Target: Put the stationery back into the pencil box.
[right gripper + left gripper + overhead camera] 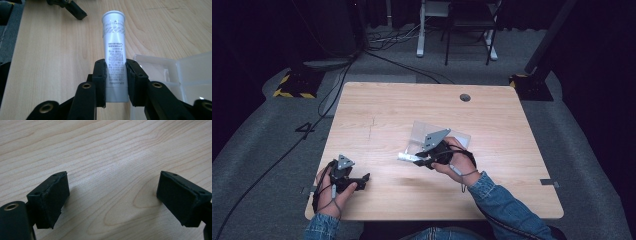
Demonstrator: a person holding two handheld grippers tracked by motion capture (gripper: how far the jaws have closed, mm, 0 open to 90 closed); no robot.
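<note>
Right gripper view looks along the right gripper (115, 82), whose two black jaws are clamped on the lower end of a white tube (114, 53) printed with small dark lettering. The pads press on opposite flat sides of the tube, so it stands straight out from the jaws with its rounded cap end pointing away; a grip that low leaves most of the tube free, which would suit steering it into a slot. Just to the right of the jaws lies a clear plastic case (175, 72), its lid folded open and flat on the table (50, 62), with shallow compartments showing. My reading is that the tube is either bound for that case or has come out of it; the pictures do not settle which.

From the high view, the right gripper (412, 159) sits near the middle of the table, with the tube (407, 157) poking left from it and the case (422, 131) lying just beyond and under the hand.

Farther left and nearer the person, the left gripper (362, 179) rests low at the table's near-left edge. In its own view the left gripper (110, 202) has its jaws wide apart over bare wood, holding nothing. It seems parked clear of the work, ready to steady the case if needed.
</note>
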